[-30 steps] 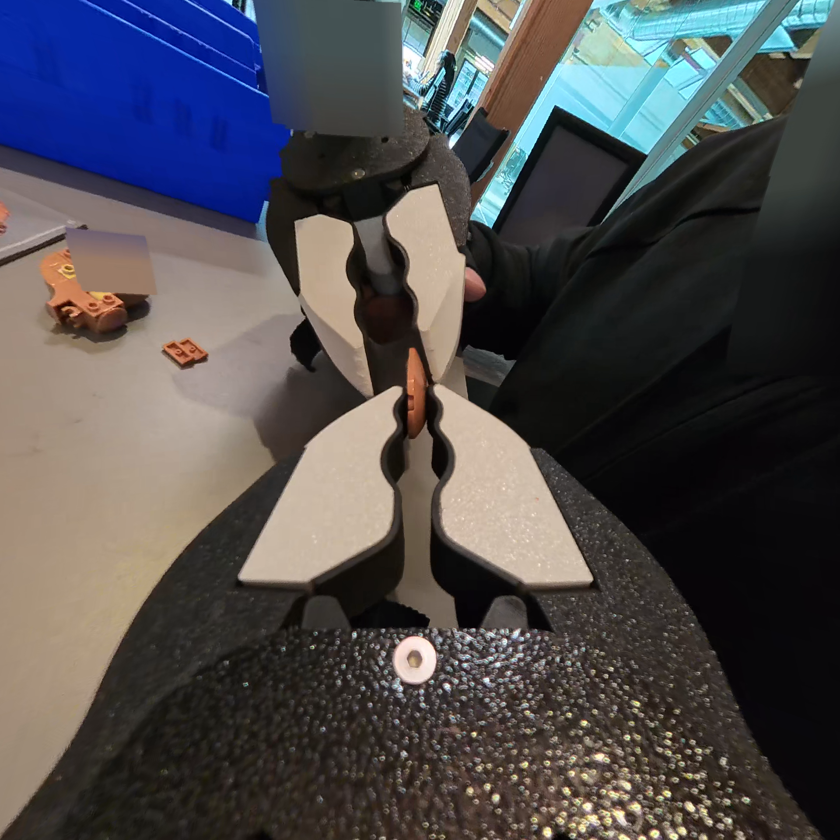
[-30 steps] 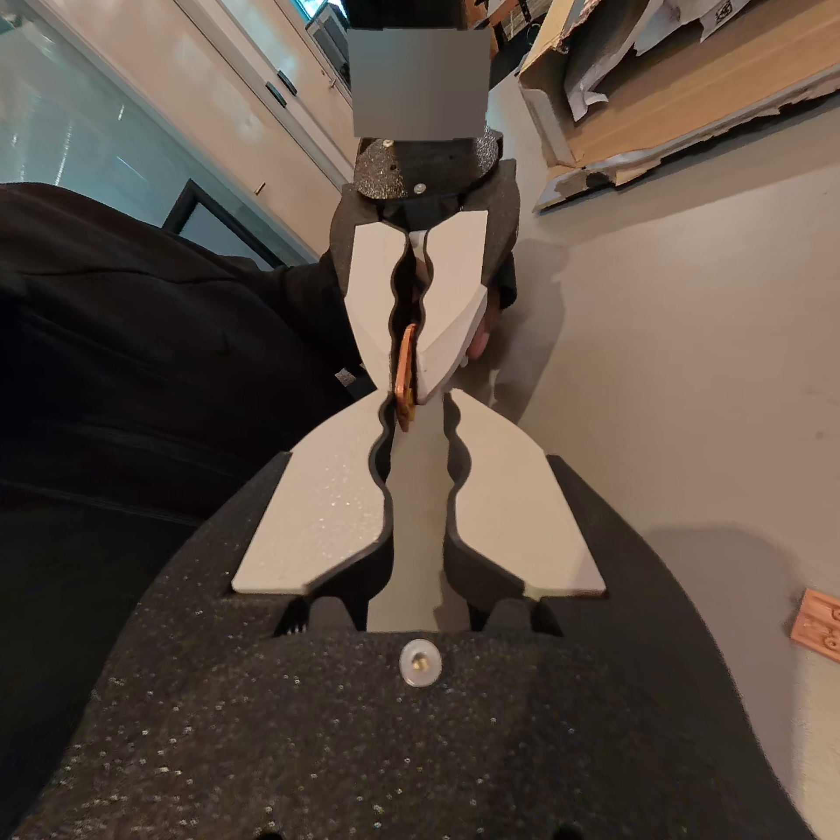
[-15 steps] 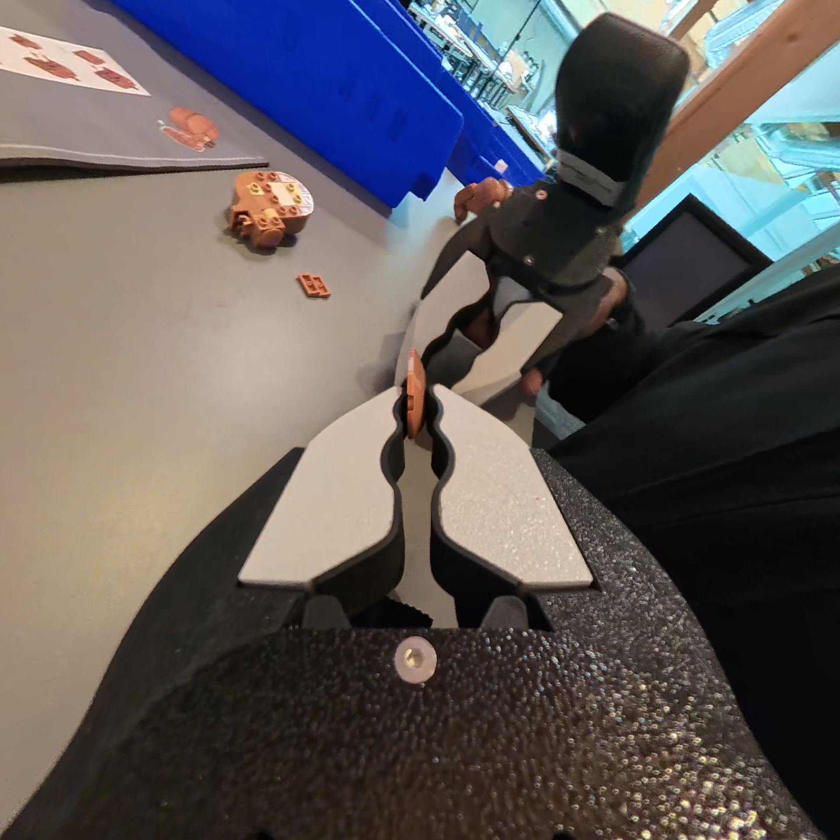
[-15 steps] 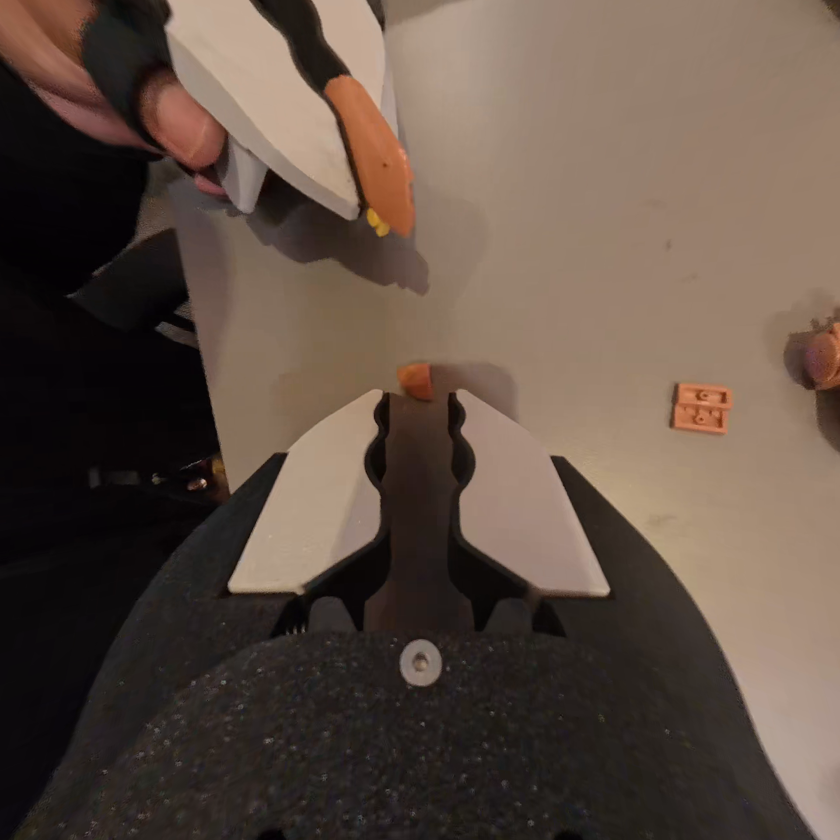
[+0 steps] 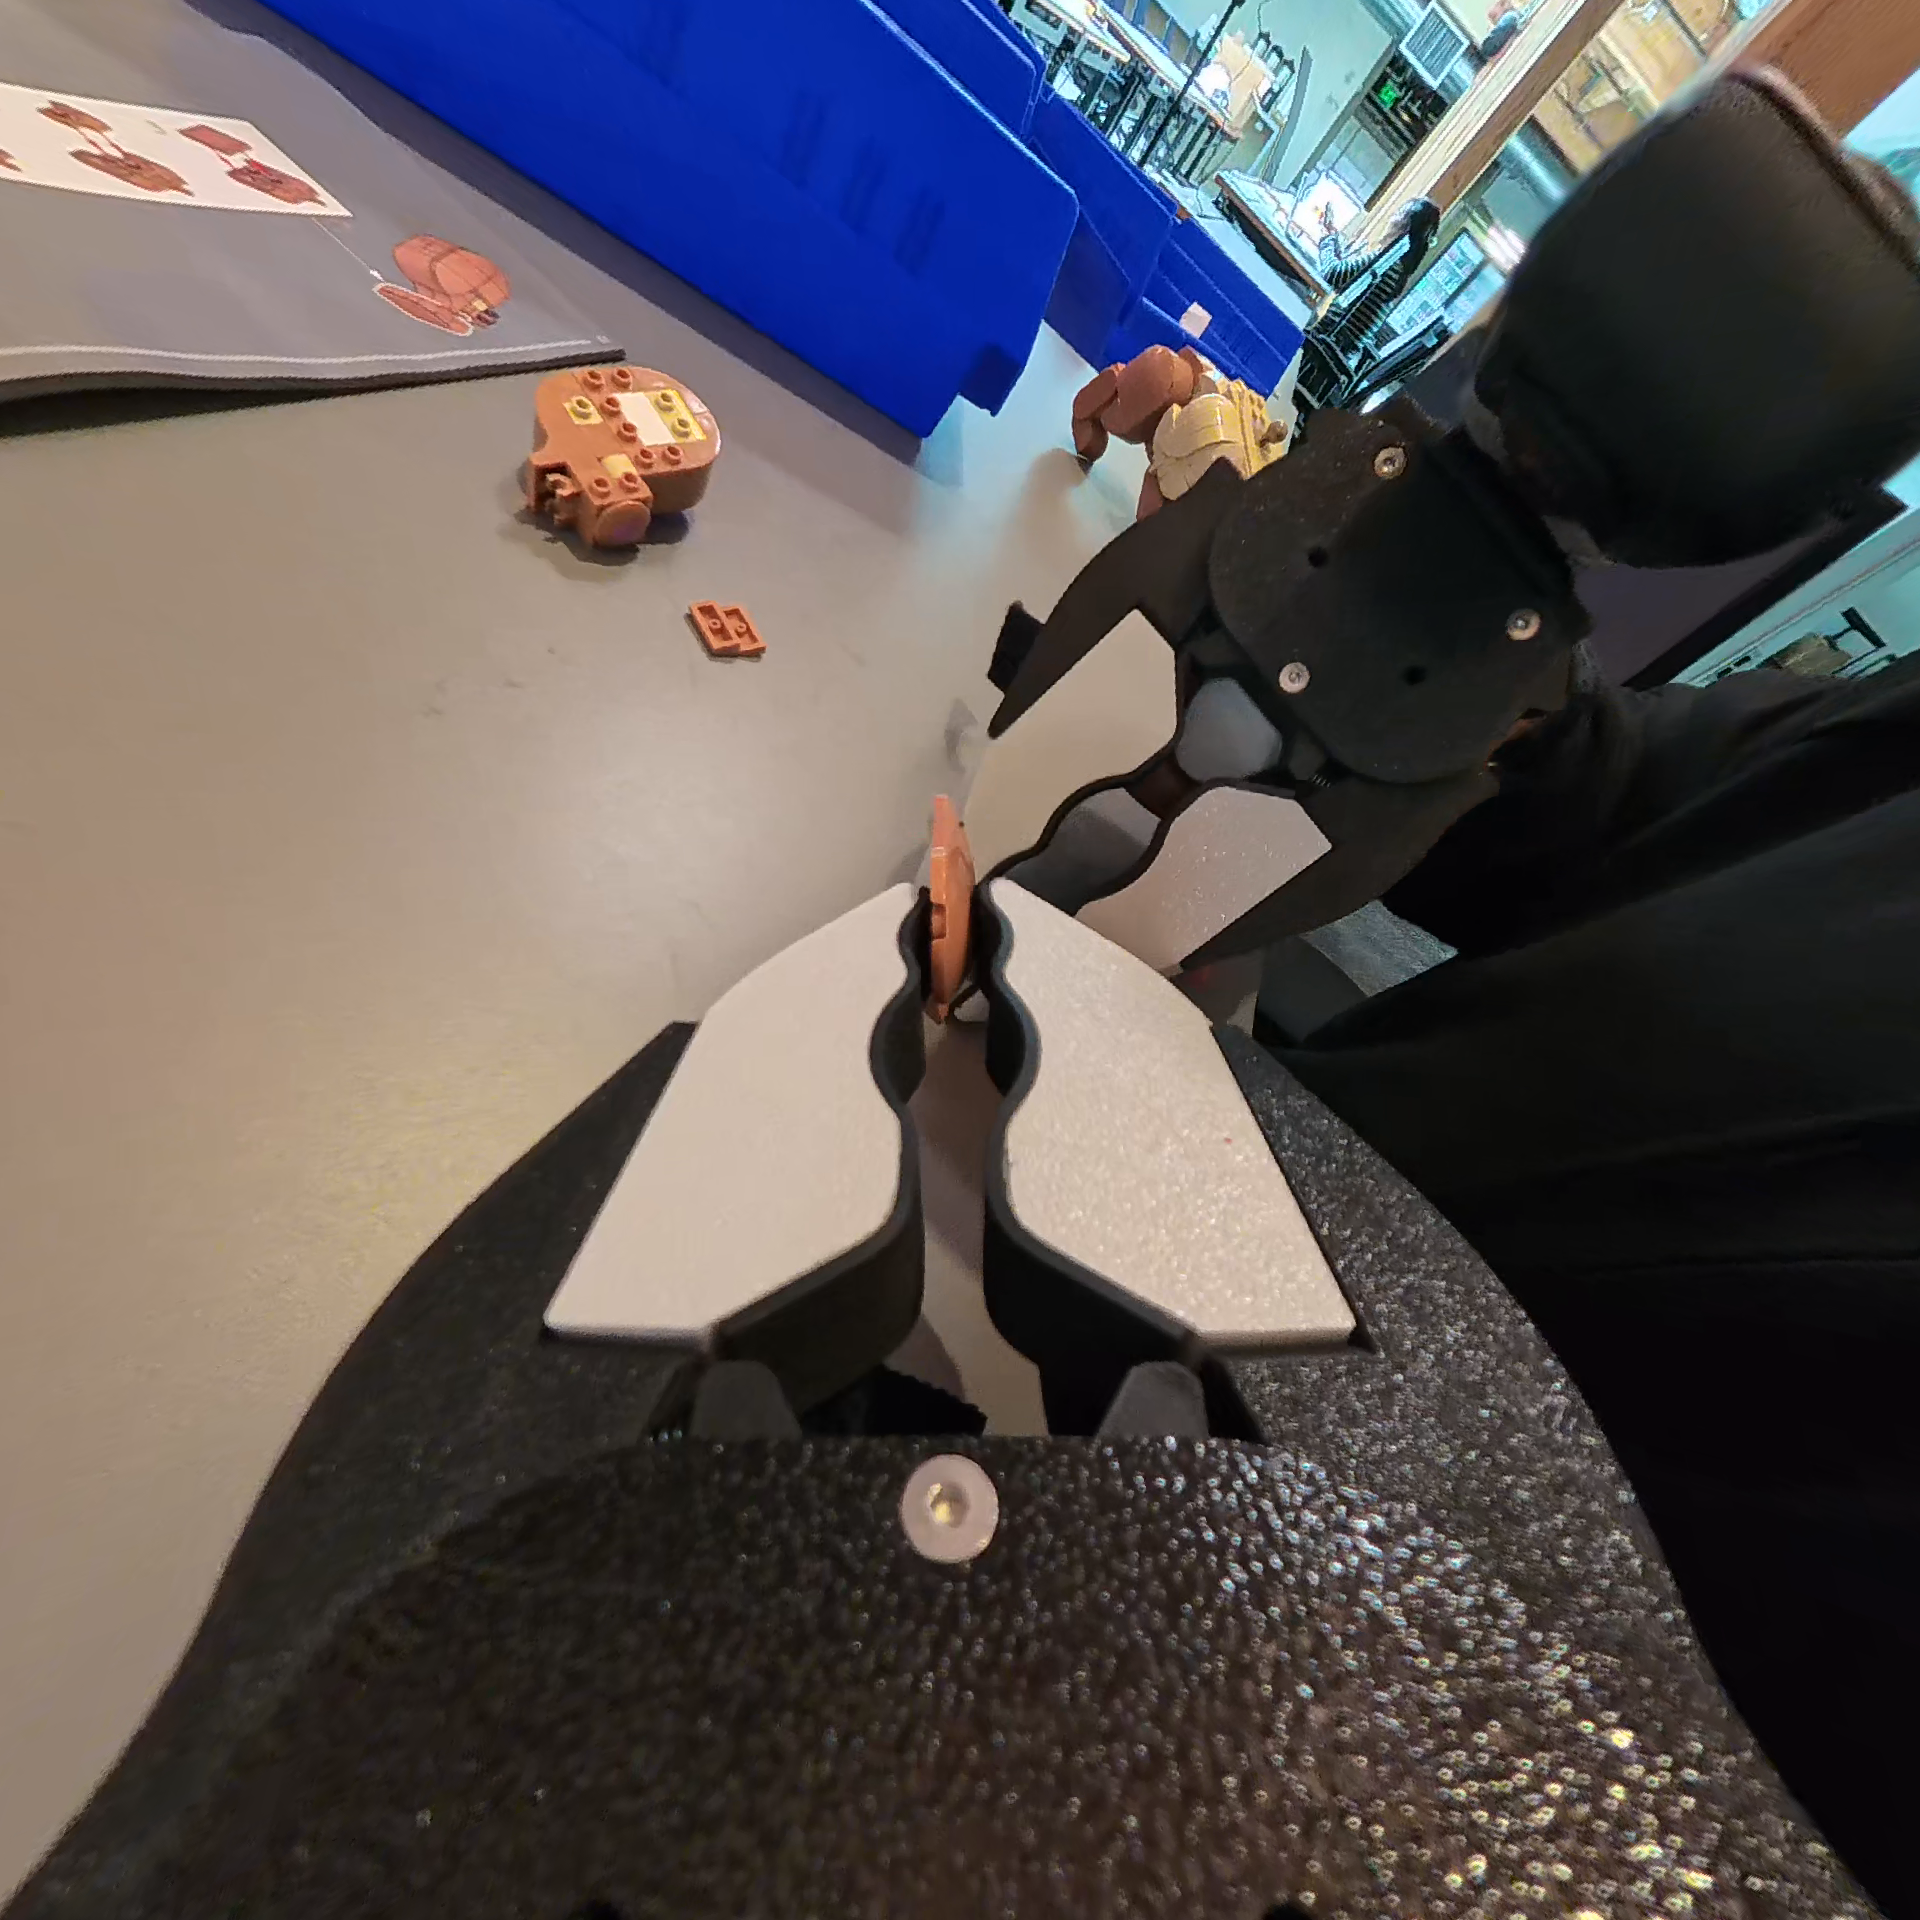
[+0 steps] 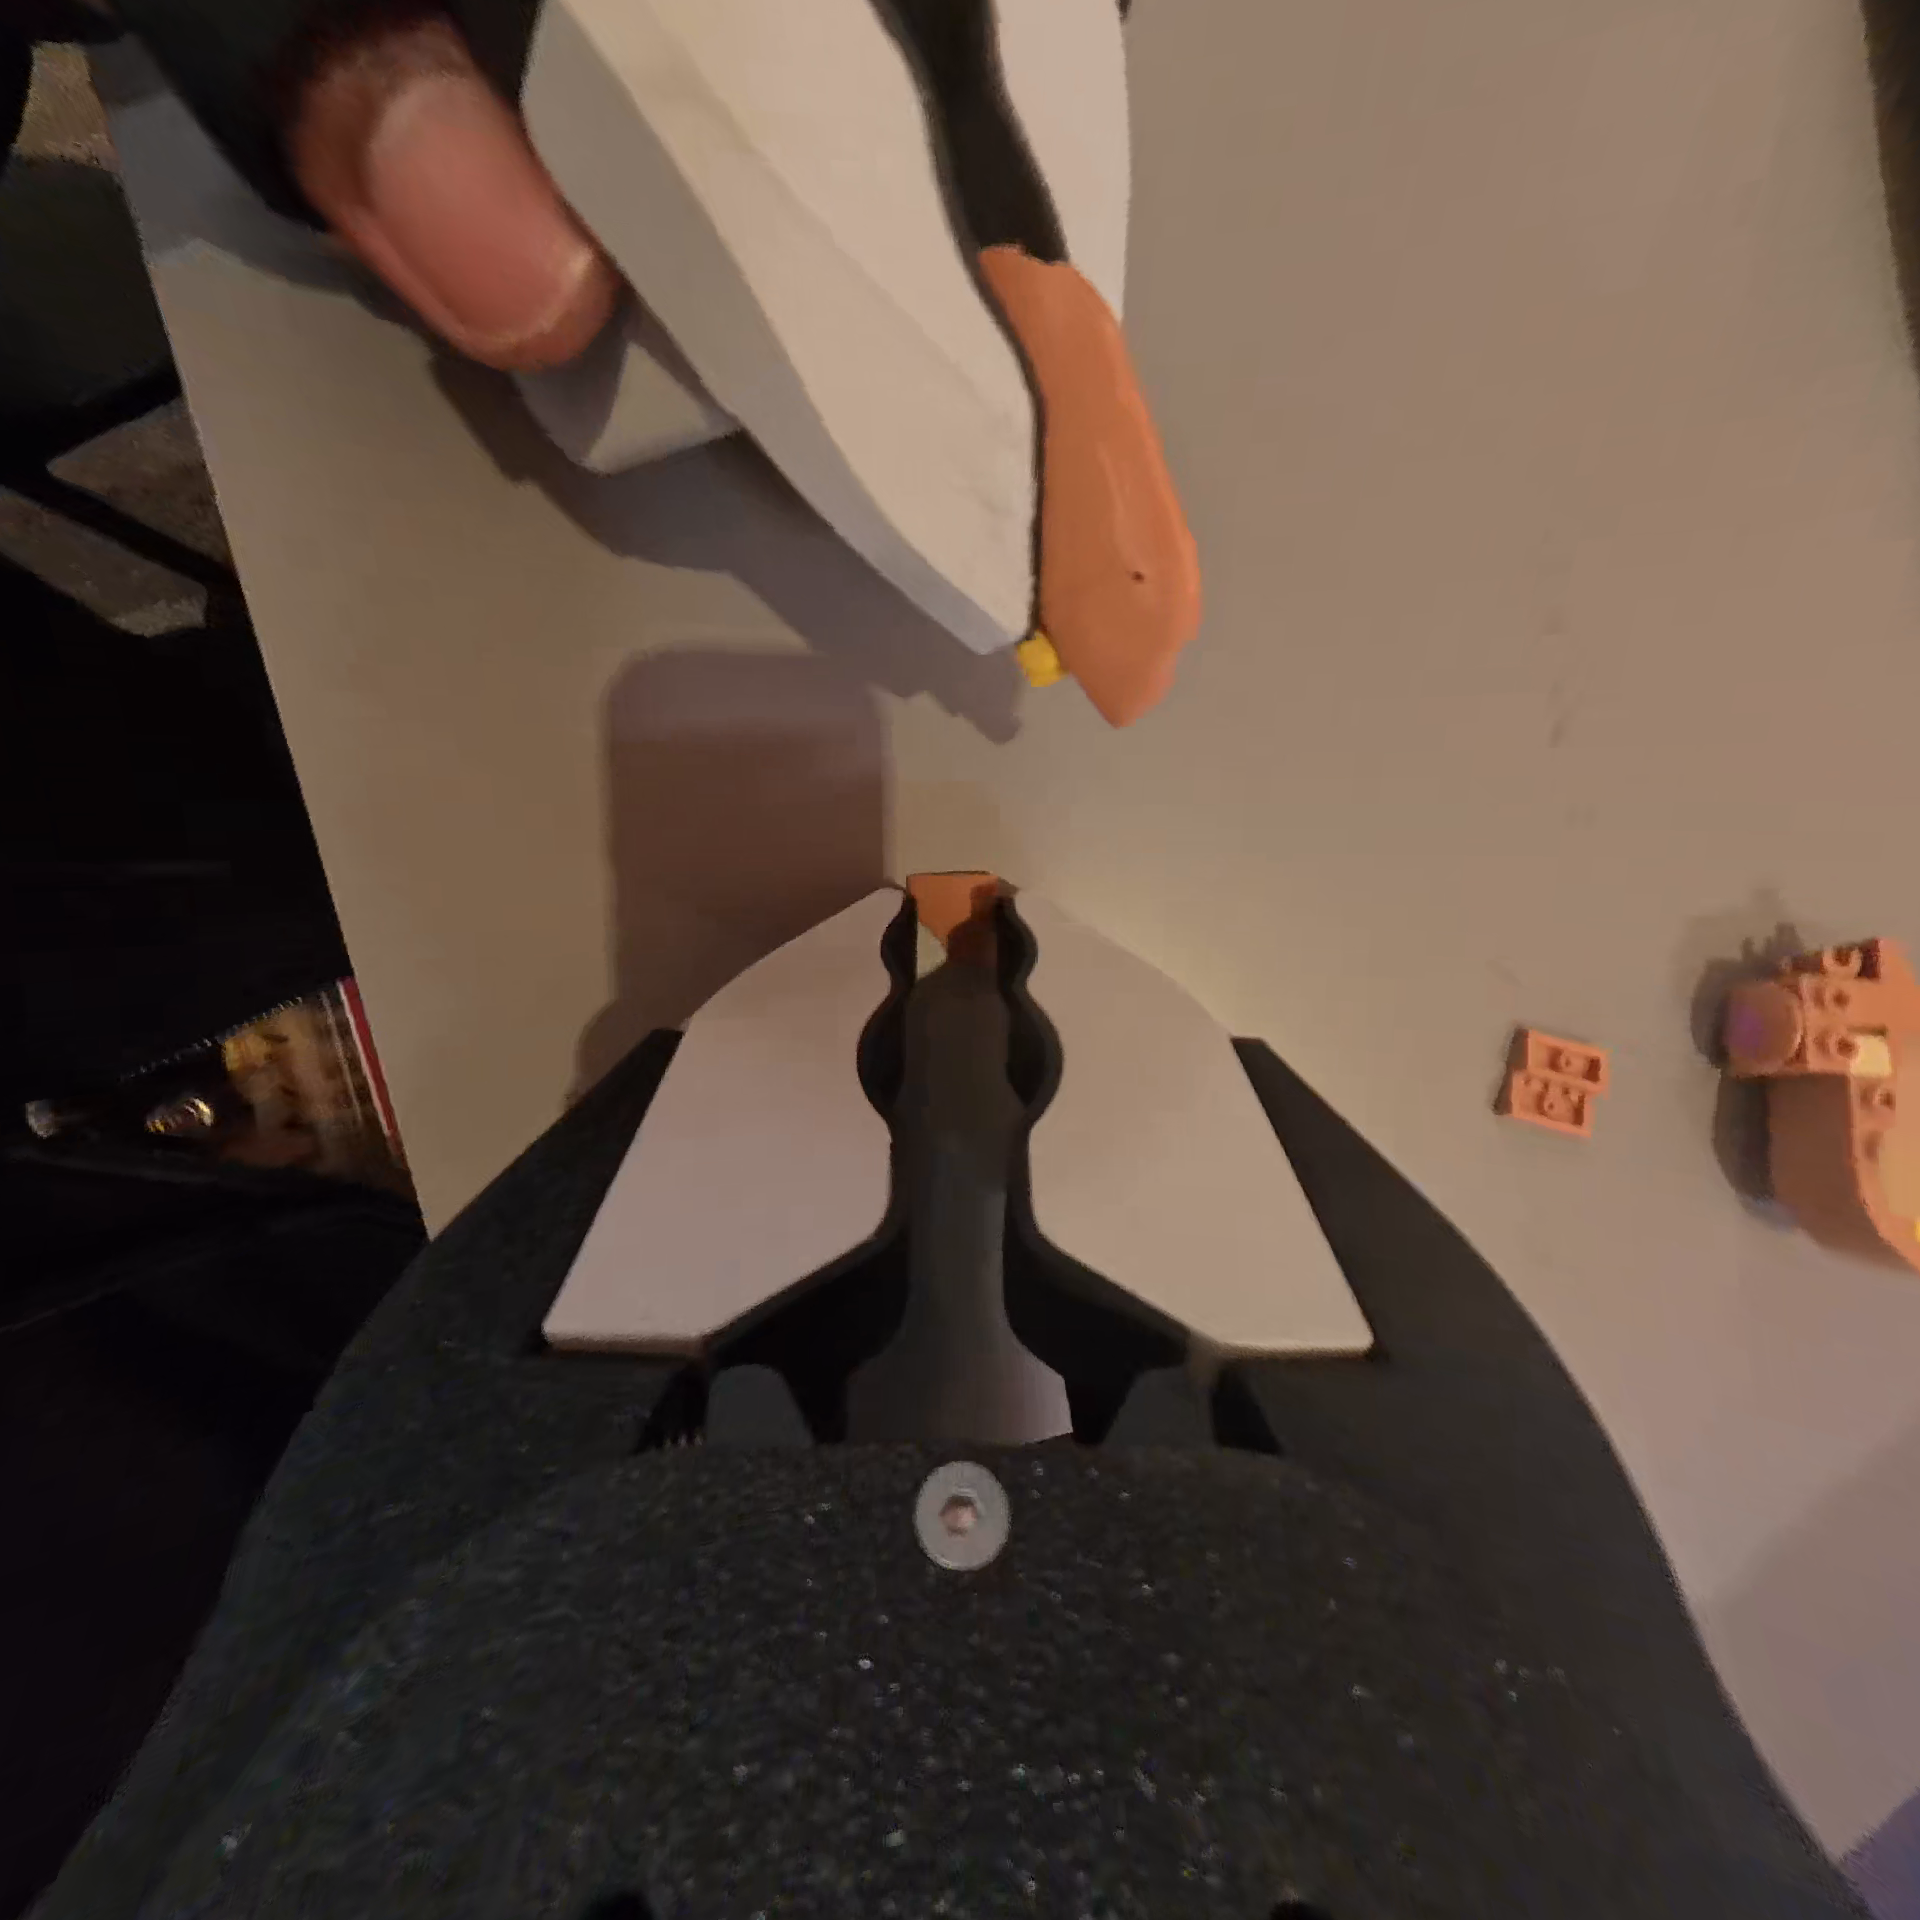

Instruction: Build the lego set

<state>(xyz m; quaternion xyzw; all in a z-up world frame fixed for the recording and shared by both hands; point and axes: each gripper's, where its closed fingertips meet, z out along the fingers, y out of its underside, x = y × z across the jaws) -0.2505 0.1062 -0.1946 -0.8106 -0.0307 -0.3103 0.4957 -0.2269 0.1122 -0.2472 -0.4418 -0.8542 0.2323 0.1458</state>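
The left gripper (image 5: pixel 951 914) is clenched on a flat orange-brown plate (image 5: pixel 951 909), held edge-on at the fingertips and raised above the grey table (image 5: pixel 312 883). A small yellow stud (image 6: pixel 1039 660) shows on the plate's inner face at its lower tip.

The right gripper (image 6: pixel 956 904) points down at the table near its front edge. A small orange brick (image 6: pixel 951 902) sits between its fingertips. The jaws stand close on either side of it, but whether they press it or merely bracket it cannot be told from this dim, blurred view.

Step in hand, as judged: pick up the small brick and join it to the held plate.

Procedure:
1. Centre the brick between the right pads before closing; an off-centre pinch is likely to tip it.
2. Close firmly, then lift straight up from the table.
3. Keep the left gripper steady and the plate's studded face turned toward the incoming brick.
4. Align stud to socket squarely, then press along the stud axis only.

Farther in on the table lie a loose two-part plate (image 5: pixel 727 629), a partly built brown assembly (image 5: pixel 623 457) and the instruction booklet (image 5: pixel 260 301) toward the far left; blue bins (image 5: pixel 831 187) line the far edge.
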